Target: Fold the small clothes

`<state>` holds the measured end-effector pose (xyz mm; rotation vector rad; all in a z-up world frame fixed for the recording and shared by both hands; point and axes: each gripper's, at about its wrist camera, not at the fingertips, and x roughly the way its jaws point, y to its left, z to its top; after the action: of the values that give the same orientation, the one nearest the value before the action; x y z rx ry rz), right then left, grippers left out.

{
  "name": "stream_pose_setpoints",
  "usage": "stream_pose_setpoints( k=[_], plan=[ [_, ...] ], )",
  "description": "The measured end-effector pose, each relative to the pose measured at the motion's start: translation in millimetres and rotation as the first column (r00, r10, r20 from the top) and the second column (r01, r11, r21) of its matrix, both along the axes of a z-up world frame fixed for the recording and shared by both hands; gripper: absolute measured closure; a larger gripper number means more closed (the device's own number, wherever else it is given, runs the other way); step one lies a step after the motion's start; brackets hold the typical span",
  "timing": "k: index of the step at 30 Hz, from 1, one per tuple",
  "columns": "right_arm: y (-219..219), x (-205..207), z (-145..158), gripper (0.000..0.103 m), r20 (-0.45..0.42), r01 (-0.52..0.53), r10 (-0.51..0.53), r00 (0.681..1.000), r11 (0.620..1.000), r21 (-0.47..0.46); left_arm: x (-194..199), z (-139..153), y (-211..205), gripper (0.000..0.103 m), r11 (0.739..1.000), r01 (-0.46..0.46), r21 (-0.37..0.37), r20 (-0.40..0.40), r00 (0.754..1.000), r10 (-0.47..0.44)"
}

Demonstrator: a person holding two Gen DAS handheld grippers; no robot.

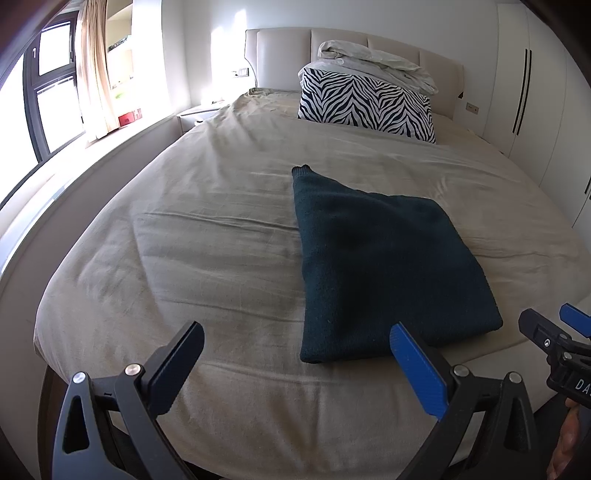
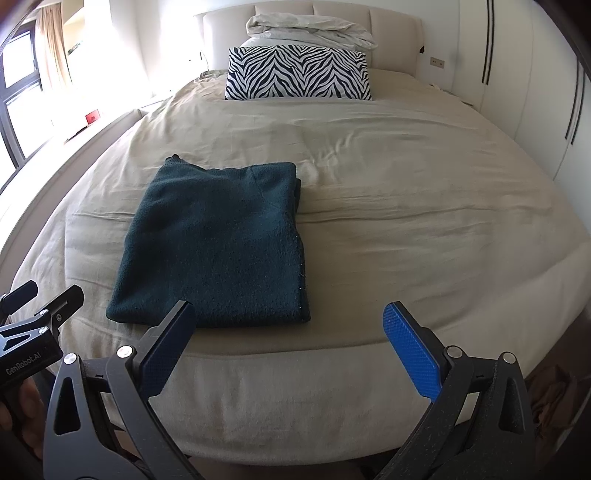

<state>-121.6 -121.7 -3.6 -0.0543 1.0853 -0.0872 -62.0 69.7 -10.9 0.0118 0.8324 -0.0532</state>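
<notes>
Both grippers, left gripper and right gripper, are hovering wide open and empty before the folded teal sweater, its long axis running away toward the zebra pillow, neither clearly nearer.

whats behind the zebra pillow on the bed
A crumpled white duvet is piled behind the zebra pillow, against the headboard. Its lower part is hidden by the pillow.

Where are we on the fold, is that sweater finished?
Looks done: the dark green sweater lies in a compact folded rectangle near the foot of the bed. In hand: nothing; the left gripper and right gripper both hover with jaws open, off the fabric. Left: no other loose garment shows, so perhaps only a final tidy.
</notes>
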Motion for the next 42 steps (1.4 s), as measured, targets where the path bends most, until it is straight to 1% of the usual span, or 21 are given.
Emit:
stream_pose_setpoints(
  k=[29, 42],
  plan=[
    [-2.5, 0.1, -1.2, 0.0, -0.001, 0.004, -0.004, 1.0, 1.0, 0.005, -0.3, -3.3, -0.9, 0.0, 1.0, 0.005, -0.003, -0.005, 1.0, -0.005],
    [-1.4, -0.2, -1.0, 0.0, -0.001, 0.005, -0.005, 1.0, 1.0, 0.007, 2.6, -5.7, -0.9, 0.0, 1.0, 0.016, -0.013, -0.02, 1.0, -0.016]
  ],
)
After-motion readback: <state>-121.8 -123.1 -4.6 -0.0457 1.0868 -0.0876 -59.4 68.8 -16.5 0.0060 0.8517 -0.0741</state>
